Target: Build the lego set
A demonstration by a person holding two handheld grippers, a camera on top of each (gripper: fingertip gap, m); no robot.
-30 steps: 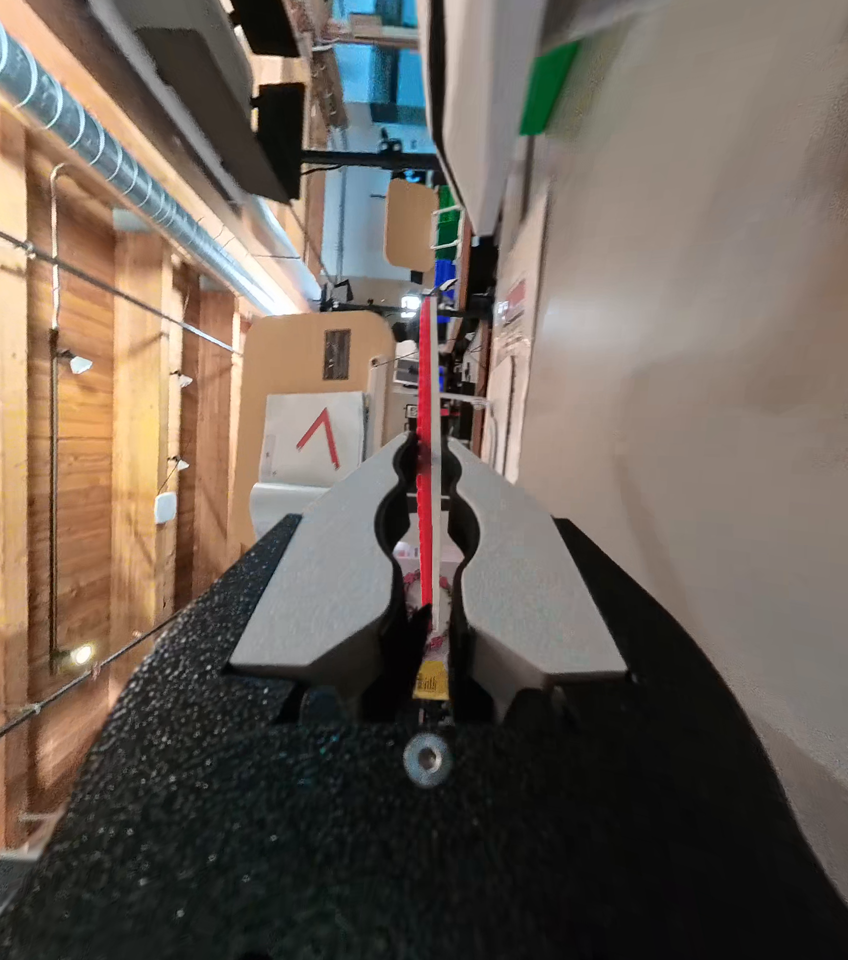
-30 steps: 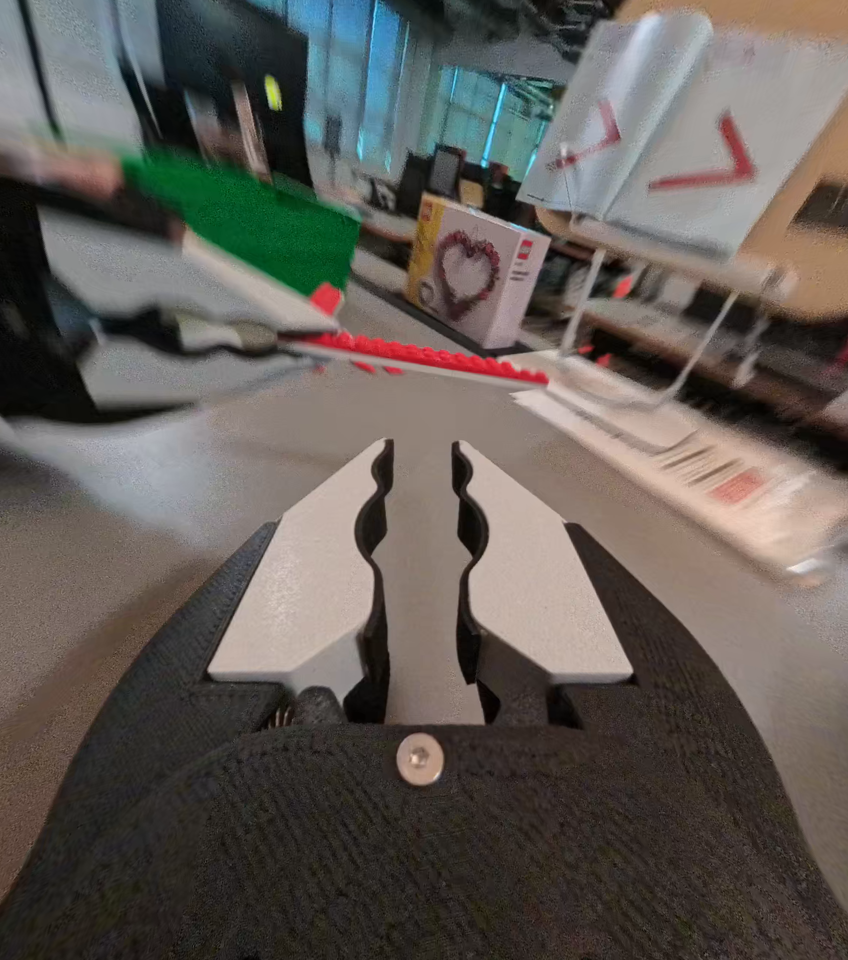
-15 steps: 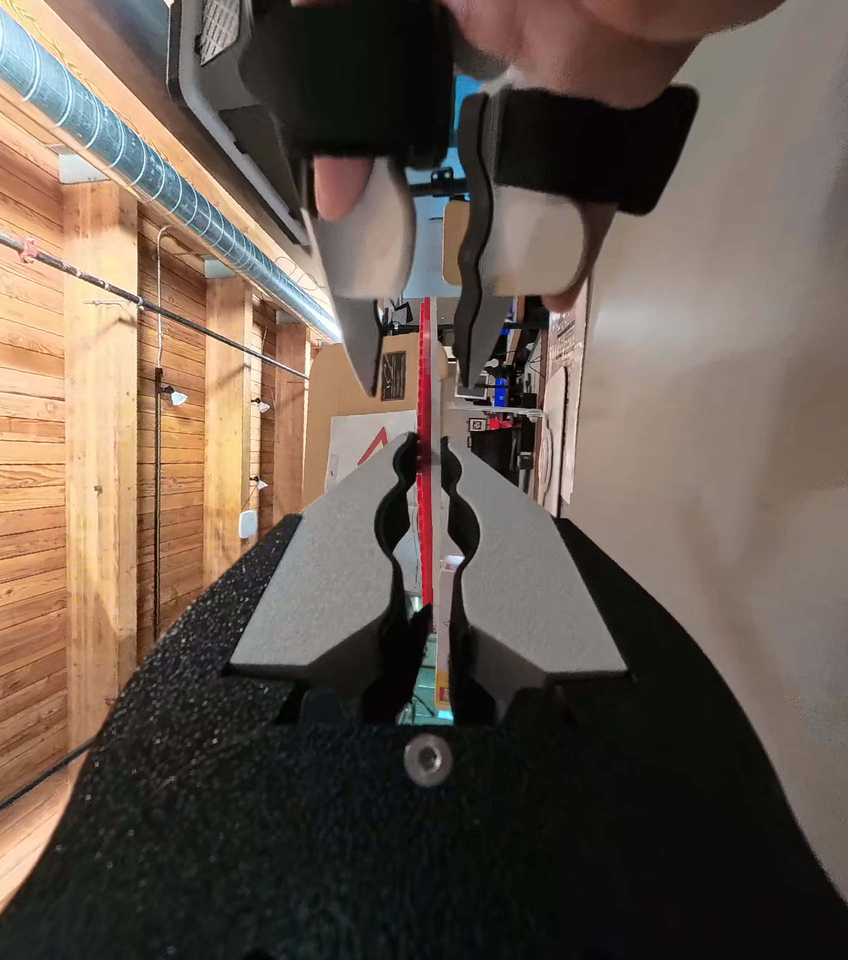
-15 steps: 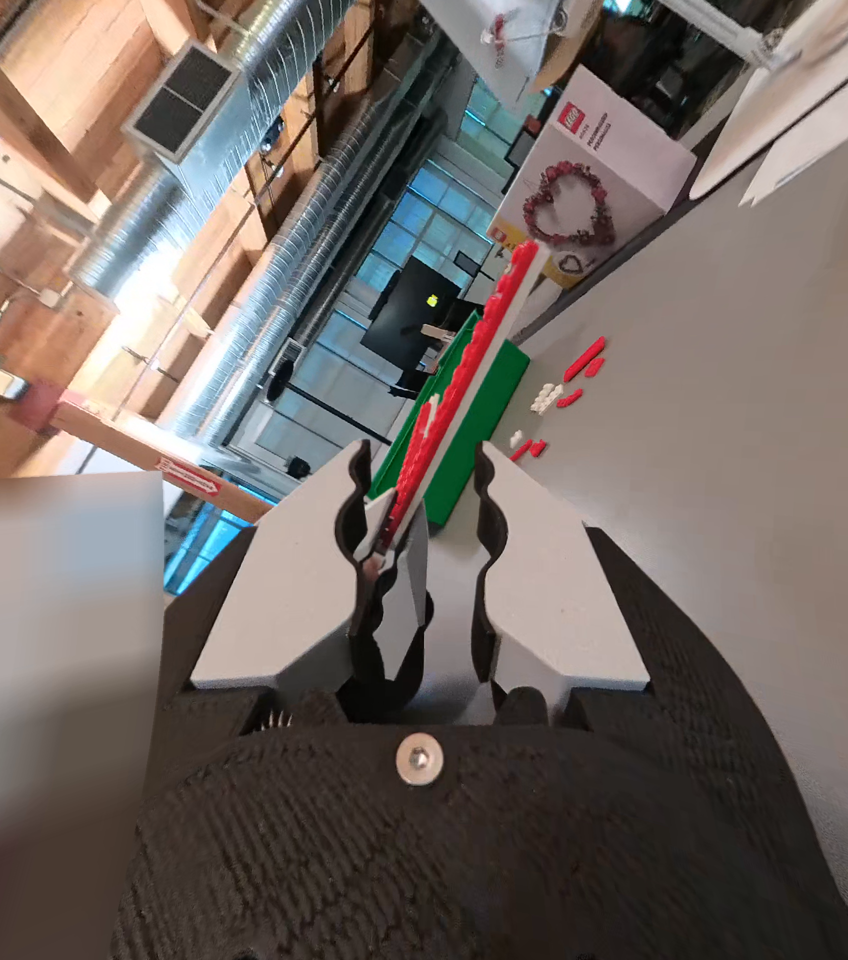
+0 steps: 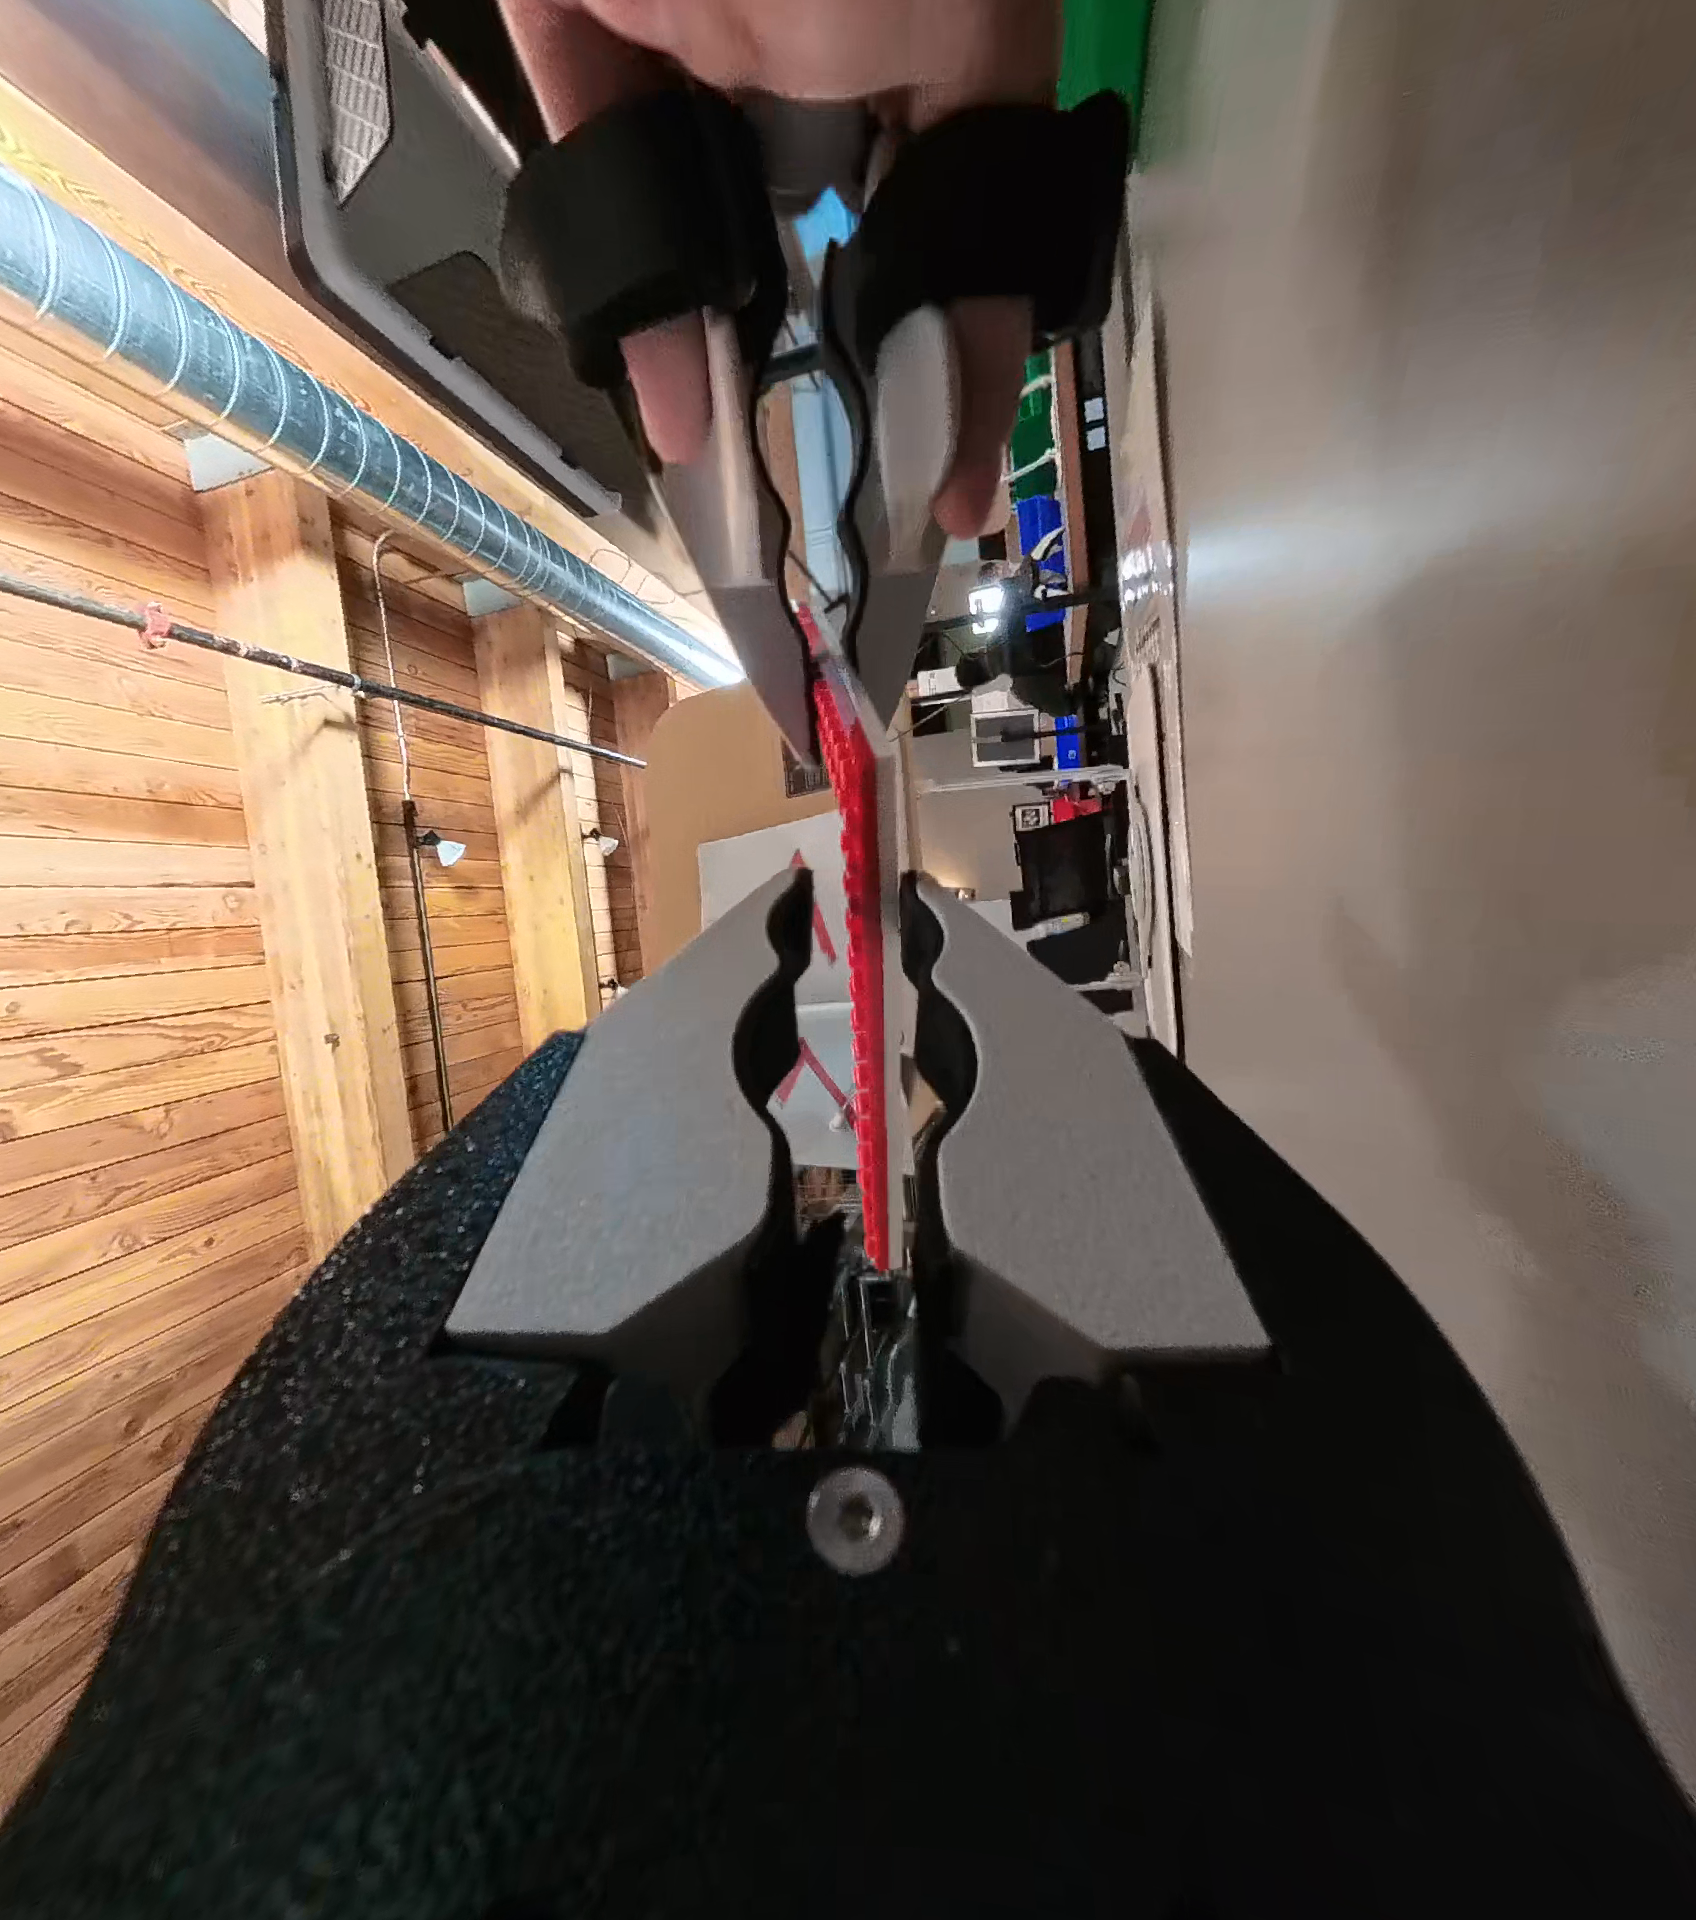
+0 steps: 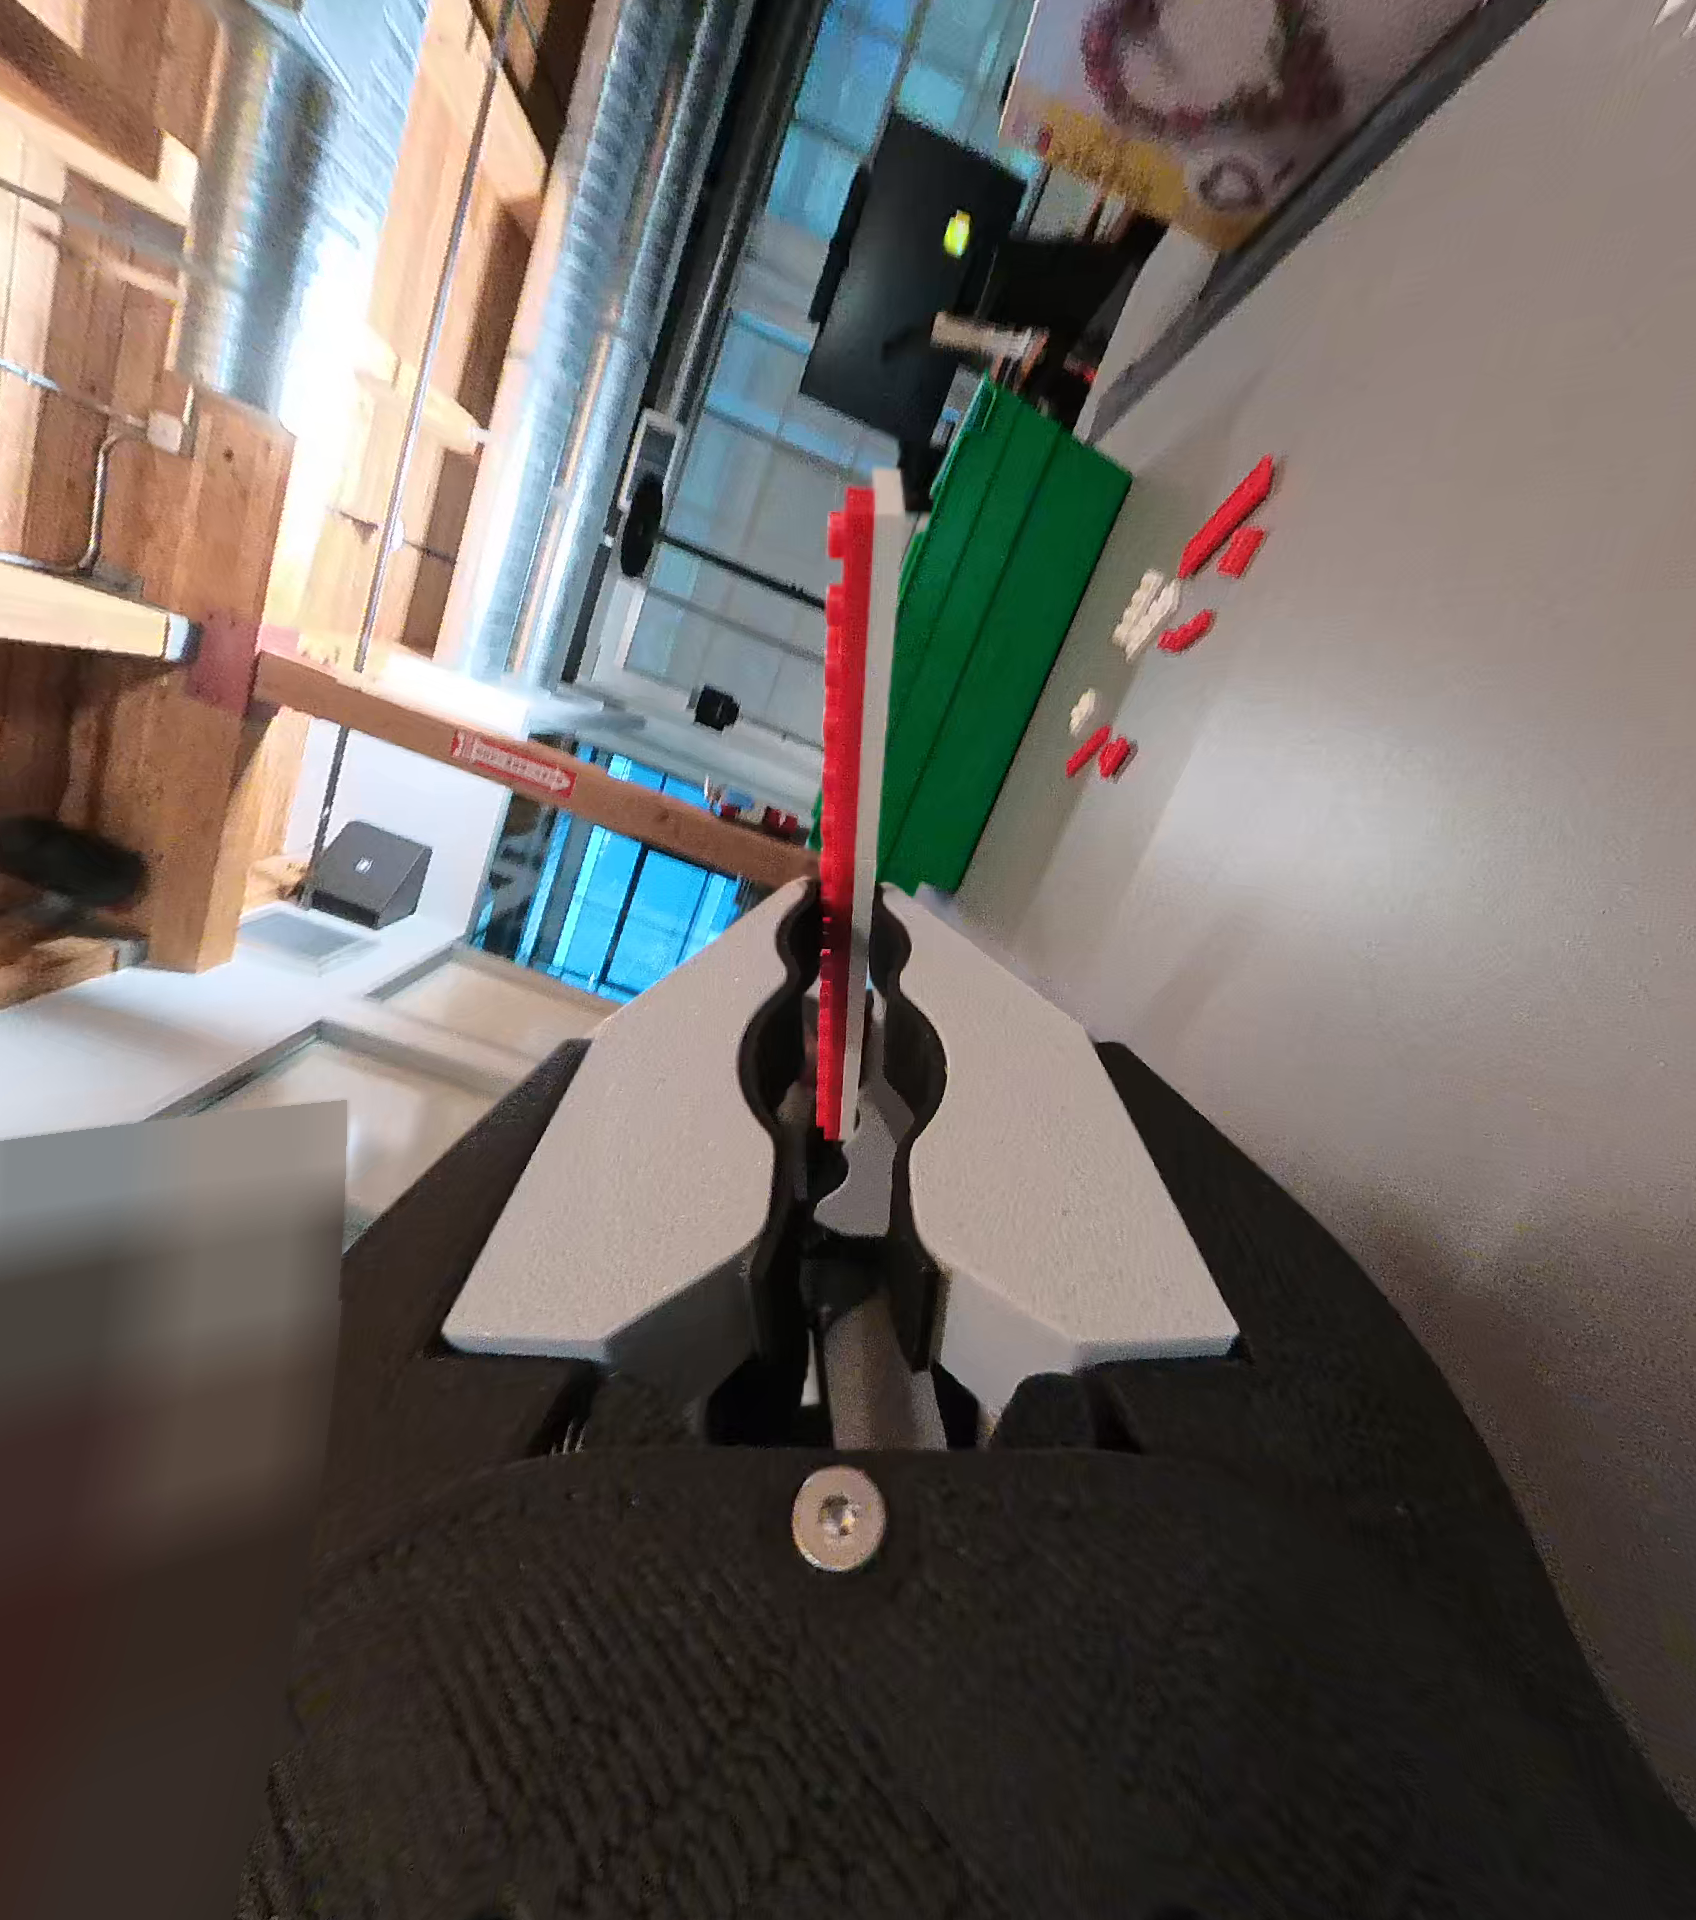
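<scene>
A flat plate with a red studded face and a white back is held edge-on above the grey table. My left gripper is open a little around its near edge; the plate leans on the right finger. My right gripper, held by a hand, pinches the plate's far end. In the right wrist view the right gripper is shut on the plate, which sticks out beyond the fingertips.
A green baseplate lies on the table behind the plate. Several loose red pieces and white pieces lie beside it. A white box with a heart picture stands at the table's far edge. Less than 4 cm separates the two grippers' tips.
My right gripper came in from the side and has closed on the plate. My left gripper's fingers have spread slightly apart around the plate.
</scene>
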